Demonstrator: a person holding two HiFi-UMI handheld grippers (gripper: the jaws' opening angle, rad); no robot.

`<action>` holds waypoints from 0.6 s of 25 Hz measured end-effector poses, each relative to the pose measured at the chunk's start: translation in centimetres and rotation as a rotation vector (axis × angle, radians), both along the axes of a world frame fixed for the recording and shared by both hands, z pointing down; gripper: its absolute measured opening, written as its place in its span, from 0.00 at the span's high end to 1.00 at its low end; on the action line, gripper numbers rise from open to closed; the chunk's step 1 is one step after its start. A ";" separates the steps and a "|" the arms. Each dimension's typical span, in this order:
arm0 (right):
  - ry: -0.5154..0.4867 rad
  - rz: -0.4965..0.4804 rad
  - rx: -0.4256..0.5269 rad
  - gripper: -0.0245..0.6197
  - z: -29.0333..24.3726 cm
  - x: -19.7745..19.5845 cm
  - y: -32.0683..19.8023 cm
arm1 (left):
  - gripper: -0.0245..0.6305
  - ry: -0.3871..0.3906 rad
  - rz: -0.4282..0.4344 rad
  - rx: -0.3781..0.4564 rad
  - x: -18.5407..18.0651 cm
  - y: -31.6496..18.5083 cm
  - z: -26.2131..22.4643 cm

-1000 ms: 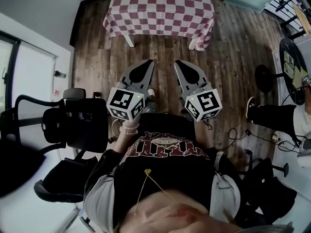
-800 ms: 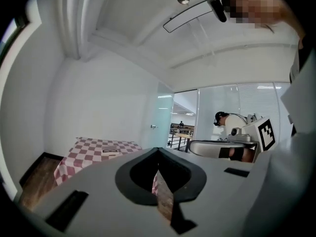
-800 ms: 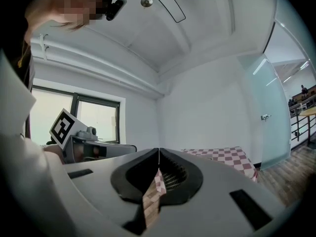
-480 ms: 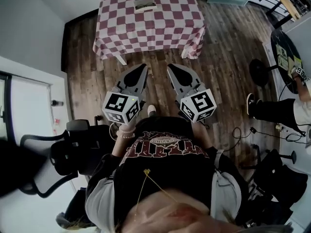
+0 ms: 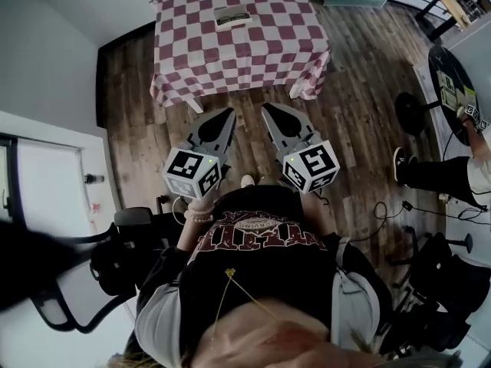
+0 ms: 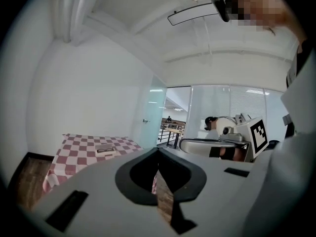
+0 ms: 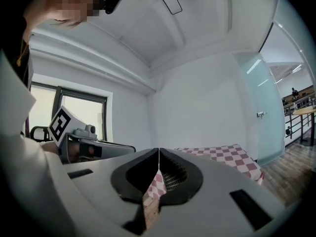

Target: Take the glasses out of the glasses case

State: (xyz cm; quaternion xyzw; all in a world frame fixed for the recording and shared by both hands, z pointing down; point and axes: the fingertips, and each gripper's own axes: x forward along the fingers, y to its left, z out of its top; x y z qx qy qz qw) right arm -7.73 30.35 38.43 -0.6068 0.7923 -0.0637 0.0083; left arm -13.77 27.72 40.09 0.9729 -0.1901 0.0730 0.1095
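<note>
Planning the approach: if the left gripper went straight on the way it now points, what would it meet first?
Probably the near edge of the red-and-white checked tablecloth; only wooden floor shows between it and the left gripper. Depth is unclear.

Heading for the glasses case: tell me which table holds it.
The red-checked table straight ahead; the glasses case lies on it. Not the round black table at right.

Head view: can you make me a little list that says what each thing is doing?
table: covered by a checked cloth, ahead of the person, apart from both grippers
glasses case: lying on the table near its far edge, untouched
left gripper: jaws together, holding nothing, over the floor
right gripper: jaws together, holding nothing, beside the left gripper
floor: wooden planks
</note>
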 end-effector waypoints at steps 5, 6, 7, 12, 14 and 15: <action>-0.002 0.012 -0.024 0.93 0.3 -0.3 -1.1 | 0.96 0.005 0.030 -0.037 -0.3 -1.1 0.8; -0.002 0.014 -0.031 0.93 0.4 -0.3 -1.4 | 0.96 0.001 0.030 -0.038 -0.4 -1.3 0.8; 0.001 0.014 -0.037 0.93 0.4 -0.3 -1.7 | 0.96 -0.003 0.028 -0.039 -0.4 -1.6 0.9; 0.018 -0.011 -0.048 0.93 0.4 -0.8 -3.6 | 0.96 0.013 0.009 -0.045 -0.6 -3.3 0.9; 0.024 -0.026 -0.051 0.93 0.5 -1.0 -4.6 | 0.96 0.016 0.002 -0.047 -0.7 -4.0 1.0; 0.025 -0.033 -0.052 0.93 0.6 -1.0 -5.1 | 0.96 0.016 -0.003 -0.048 -0.7 -4.5 1.0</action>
